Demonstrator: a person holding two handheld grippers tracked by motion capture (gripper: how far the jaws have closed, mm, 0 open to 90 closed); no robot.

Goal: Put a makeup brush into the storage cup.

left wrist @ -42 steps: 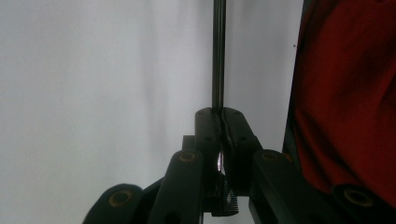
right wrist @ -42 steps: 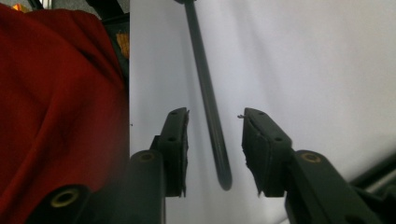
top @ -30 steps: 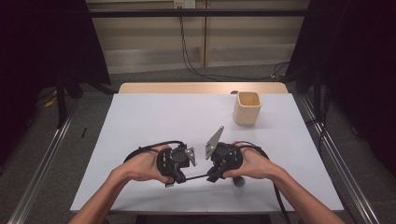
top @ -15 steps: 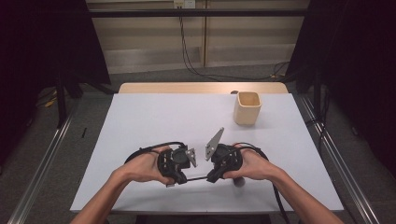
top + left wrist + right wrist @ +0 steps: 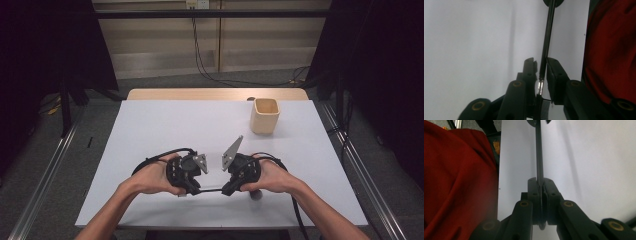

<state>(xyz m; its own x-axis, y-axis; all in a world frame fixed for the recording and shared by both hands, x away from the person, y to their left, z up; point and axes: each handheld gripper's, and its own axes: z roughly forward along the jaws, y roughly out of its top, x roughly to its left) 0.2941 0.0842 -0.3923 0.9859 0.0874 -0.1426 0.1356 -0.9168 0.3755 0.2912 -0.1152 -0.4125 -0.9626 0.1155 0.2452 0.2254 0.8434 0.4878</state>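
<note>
Both grippers sit near the near edge of the white table top (image 5: 165, 125), facing each other, a thin black rod-shaped tool (image 5: 210, 190) spanning the short gap between them. In the high view its long axis runs left to right, level with the table, one end in each gripper. The left gripper (image 5: 192, 189), held in the left hand (image 5: 150, 177), points right; the right gripper (image 5: 226, 190), held in the right hand (image 5: 270, 176), points left. In the left gripper view the rod (image 5: 547, 40) runs straight away from the jaws toward the other gripper; a silver metal band on it lies between the pads, with a ribbed pale part just below it. These jaws have just been opening: a slim gap shows on either side of the rod, so the pads no longer press it. In the right gripper view the rod (image 5: 539, 152) likewise runs straight away from the jaws, which are pressed together on it, pinching its end. A light wooden square cup (image 5: 264, 115) stands upright well apart, on the far right of the table. Red cloth (image 5: 456, 182) shows beyond the table's near edge.
</note>
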